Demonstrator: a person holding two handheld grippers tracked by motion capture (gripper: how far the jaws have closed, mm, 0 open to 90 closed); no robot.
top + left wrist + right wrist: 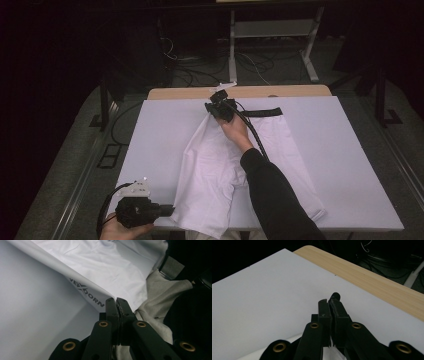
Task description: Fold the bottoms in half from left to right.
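Note:
White shorts (215,160) with a black waistband (260,112) lie spread on the white-covered table (350,165), legs toward the near edge. My right gripper (212,107) is at the waistband's left end, shut on it. In the right gripper view a black bit of waistband (335,295) pokes out past the closed right gripper (329,301). My left gripper (167,210) is at the table's near left, shut on the hem of the left leg. In the left gripper view the left gripper (116,301) pinches the white shorts (105,267) beside a printed logo (86,292).
A bare wooden strip of table (280,91) runs along the far edge beyond the white cover. Behind it are a metal stand (272,30) and loose cables (200,70) on the dark floor. The person's grey trousers (160,297) show past the near table edge.

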